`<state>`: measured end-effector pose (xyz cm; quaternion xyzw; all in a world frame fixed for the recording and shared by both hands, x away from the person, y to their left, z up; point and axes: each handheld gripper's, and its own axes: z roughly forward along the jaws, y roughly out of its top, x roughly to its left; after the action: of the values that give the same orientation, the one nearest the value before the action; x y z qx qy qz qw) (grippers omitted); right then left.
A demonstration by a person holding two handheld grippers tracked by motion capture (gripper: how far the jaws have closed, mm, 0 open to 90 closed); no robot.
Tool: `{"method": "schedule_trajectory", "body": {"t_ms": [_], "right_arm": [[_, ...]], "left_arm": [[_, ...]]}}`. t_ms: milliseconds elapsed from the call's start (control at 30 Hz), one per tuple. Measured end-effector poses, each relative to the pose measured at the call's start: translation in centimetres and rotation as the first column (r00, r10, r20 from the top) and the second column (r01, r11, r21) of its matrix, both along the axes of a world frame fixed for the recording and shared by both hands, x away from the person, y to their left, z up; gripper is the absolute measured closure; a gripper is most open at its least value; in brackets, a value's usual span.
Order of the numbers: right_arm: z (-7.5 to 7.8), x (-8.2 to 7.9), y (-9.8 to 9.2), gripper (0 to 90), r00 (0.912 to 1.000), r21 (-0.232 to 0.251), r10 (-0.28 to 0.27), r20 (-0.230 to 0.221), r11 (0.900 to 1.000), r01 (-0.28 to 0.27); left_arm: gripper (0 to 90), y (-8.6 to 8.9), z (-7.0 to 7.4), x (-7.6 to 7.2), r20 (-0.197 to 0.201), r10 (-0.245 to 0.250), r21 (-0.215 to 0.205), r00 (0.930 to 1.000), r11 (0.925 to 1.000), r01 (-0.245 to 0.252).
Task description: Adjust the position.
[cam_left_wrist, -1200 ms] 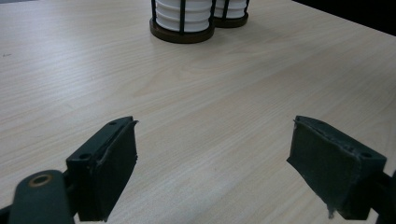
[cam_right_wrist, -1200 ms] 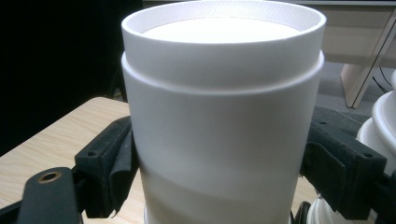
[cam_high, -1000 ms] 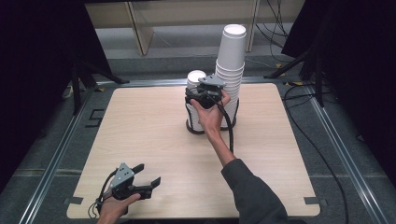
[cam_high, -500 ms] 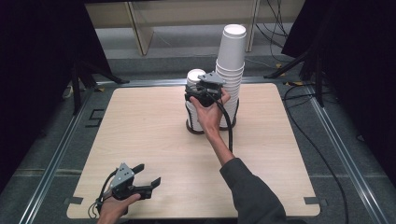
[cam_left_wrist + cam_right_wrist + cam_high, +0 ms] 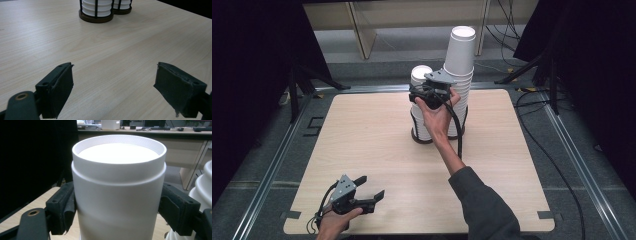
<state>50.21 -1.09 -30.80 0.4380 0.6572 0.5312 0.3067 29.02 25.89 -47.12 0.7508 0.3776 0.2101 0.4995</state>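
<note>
My left gripper [image 5: 371, 194] is a matte black tool with a grey three-cornered plate [image 5: 345, 183] screwed on top and a thin black cable looping off its back end. Seen along its own length, its two jaws are blocky black slabs faced with dark rubbery pads [image 5: 63, 92] whose edges look frayed, and a brass-coloured ring [image 5: 21, 96] sits in the near-left arm, with small screw holes in the jaw backs. My right gripper [image 5: 424, 95] is the same build, grey plate on top, with a thicker black cable [image 5: 458, 131] trailing down along my forearm. My right sleeve [image 5: 484, 205] is dark grey, perhaps a knit; the light is too dim to be sure.
</note>
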Motion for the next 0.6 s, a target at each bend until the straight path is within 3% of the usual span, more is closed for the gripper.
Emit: {"method": "schedule_trajectory", "body": {"t_ms": [600], "right_arm": [[4.8, -1.2, -0.8, 21.5, 0.995, 0.068, 0.02, 0.097, 0.997, -0.027]], "left_arm": [[14.3, 0.0, -0.1, 0.0, 0.005, -0.004, -0.004, 1.0, 1.0, 0.004]]}}
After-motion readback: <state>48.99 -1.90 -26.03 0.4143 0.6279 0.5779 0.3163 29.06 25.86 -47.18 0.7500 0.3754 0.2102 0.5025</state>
